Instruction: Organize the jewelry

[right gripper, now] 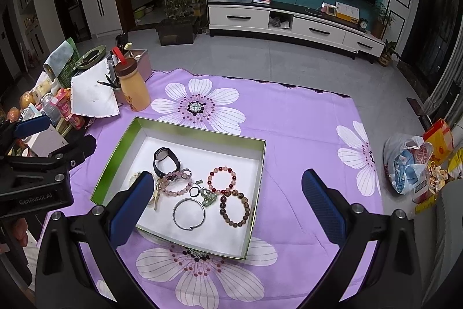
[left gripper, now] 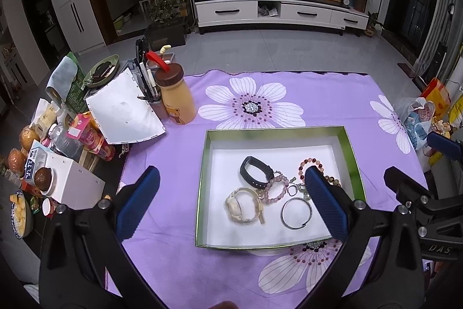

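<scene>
left gripper (left gripper: 231, 187): spread, empty, above box (left gripper: 204, 181) | right gripper (right gripper: 228, 190): spread, empty | bangle (right gripper: 189, 213), bead bracelets (right gripper: 222, 179), watch (right gripper: 165, 161) mid-frame between its fingers

The shallow green-rimmed, white-lined box (right gripper: 254, 187) holds all items flat. A black wristwatch (right gripper: 165, 161) lies toward its far-left corner, touching a pink beaded bracelet (right gripper: 176, 183). A silver bangle (right gripper: 188, 213) lies by the near edge, beside red (right gripper: 221, 180) and brown (right gripper: 234, 207) beaded bracelets.
</scene>
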Demonstrator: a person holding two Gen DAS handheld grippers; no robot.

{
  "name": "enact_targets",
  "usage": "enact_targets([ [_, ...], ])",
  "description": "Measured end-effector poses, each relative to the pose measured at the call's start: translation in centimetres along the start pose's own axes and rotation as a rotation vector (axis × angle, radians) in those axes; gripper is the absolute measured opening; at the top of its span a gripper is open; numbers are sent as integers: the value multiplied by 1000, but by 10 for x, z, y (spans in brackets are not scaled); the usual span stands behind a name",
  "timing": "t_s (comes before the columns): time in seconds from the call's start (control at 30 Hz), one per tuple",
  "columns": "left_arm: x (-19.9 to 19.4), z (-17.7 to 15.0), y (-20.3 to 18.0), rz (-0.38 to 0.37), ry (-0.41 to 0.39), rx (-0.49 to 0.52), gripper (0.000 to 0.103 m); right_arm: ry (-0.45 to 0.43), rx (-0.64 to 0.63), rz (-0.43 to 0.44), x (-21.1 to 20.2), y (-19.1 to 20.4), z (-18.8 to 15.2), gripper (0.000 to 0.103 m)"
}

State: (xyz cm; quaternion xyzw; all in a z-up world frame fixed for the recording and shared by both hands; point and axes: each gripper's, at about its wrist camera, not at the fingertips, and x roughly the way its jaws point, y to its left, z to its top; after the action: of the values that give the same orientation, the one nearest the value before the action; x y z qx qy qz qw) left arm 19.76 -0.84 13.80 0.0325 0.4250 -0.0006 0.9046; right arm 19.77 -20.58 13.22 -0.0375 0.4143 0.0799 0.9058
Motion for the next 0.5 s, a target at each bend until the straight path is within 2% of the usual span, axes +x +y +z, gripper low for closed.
enact_targets([
  [0.5,9,-3,1,4,9,0,101,21,-7,-8,13,1,-4,102],
])
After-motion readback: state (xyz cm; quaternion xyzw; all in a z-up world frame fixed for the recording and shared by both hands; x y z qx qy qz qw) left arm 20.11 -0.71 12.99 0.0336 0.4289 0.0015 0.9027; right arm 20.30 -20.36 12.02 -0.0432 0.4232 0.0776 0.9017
